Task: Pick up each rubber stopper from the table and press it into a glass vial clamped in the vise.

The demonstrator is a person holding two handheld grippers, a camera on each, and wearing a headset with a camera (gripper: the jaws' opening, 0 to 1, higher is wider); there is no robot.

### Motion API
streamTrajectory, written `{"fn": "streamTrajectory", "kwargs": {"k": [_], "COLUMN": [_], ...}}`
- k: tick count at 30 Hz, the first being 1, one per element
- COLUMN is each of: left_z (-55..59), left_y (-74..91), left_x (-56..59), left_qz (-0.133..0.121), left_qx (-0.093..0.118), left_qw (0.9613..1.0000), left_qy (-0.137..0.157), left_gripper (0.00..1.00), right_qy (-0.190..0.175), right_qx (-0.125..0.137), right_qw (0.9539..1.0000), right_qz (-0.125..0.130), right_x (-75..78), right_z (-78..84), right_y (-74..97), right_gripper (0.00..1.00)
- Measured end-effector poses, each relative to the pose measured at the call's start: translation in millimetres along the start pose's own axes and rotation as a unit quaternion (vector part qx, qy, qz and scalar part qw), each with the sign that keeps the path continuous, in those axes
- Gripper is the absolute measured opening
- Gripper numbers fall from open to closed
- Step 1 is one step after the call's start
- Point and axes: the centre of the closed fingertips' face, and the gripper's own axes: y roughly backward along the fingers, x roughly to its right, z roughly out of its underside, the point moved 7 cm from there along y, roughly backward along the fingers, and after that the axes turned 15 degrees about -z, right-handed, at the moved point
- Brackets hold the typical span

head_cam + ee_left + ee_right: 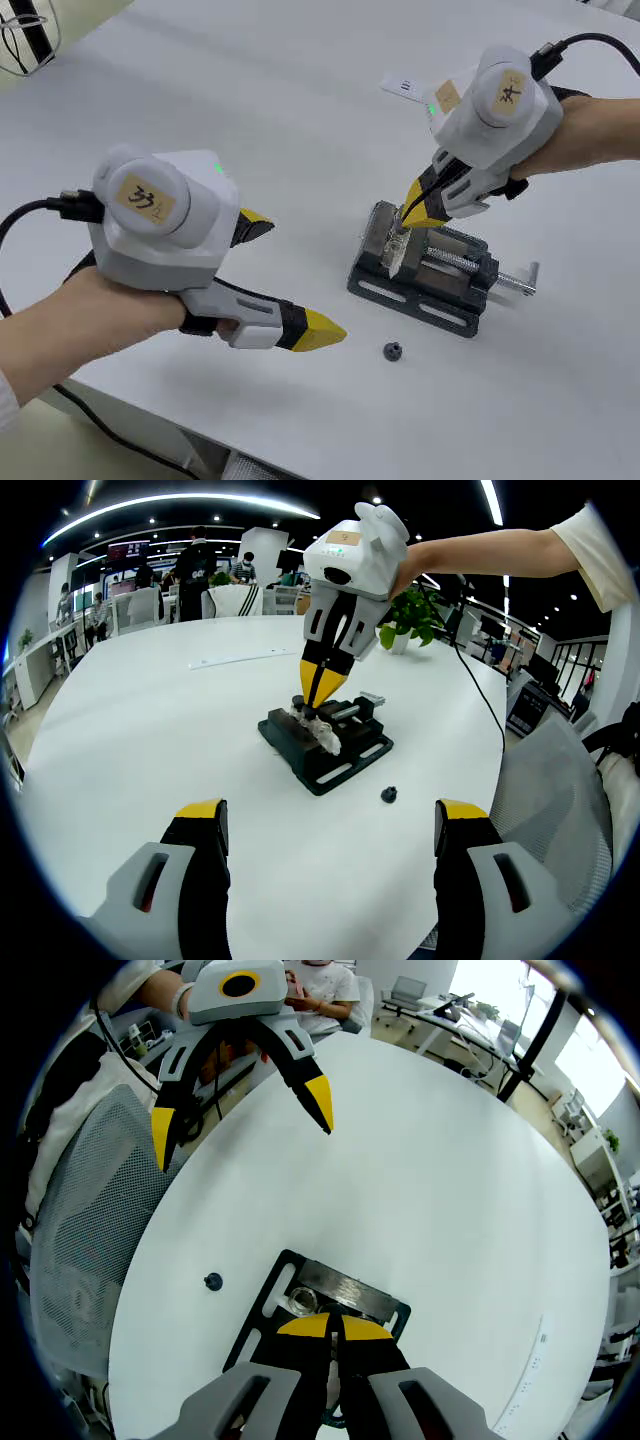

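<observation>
A: Where's the stopper (392,351)?
B: On the table (250,100), just near of the vise (400,290).
A: And the fingers?
B: The right gripper (415,215) has them closed together at the vial (300,1302) in the vise; anything pinched between them, I cannot tell. The left gripper (300,278) hangs at left, spread wide, empty
</observation>
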Motion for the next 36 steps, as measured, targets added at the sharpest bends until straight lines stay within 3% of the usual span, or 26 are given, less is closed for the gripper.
{"fn": "streamTrajectory", "kwargs": {"k": [3,18,21,36], "left_z": [1.3,-2.2,-3.0,-7.2], "left_y": [-0.4,-8.8,-11.2,-18.3], "left_x": [0.1,-2.9,-1.1,0.3], "left_qz": [0.001,0.006,0.009,0.014], "left_qx": [0.0,0.0,-0.001,-0.003], "left_qw": [1.0,1.0,1.0,0.9999], "left_qy": [0.002,0.003,0.001,0.001], "left_gripper": [0.84,0.83,0.83,0.83], "right_qy": [-0.028,-0.024,-0.04,-0.022], "right_qx": [0.004,-0.01,-0.011,-0.026], "right_qw": [0.9995,0.9997,0.9991,0.9993], "right_qz": [-0.011,-0.007,-0.007,-0.015], "right_x": [2.4,-2.8,-0.9,1.2], "right_z": [-0.2,-0.8,-0.7,-1.5], "right_y": [-0.4,-1.6,-1.5,-3.3], "right_gripper": [0.0,0.0,0.0,0.0]}}
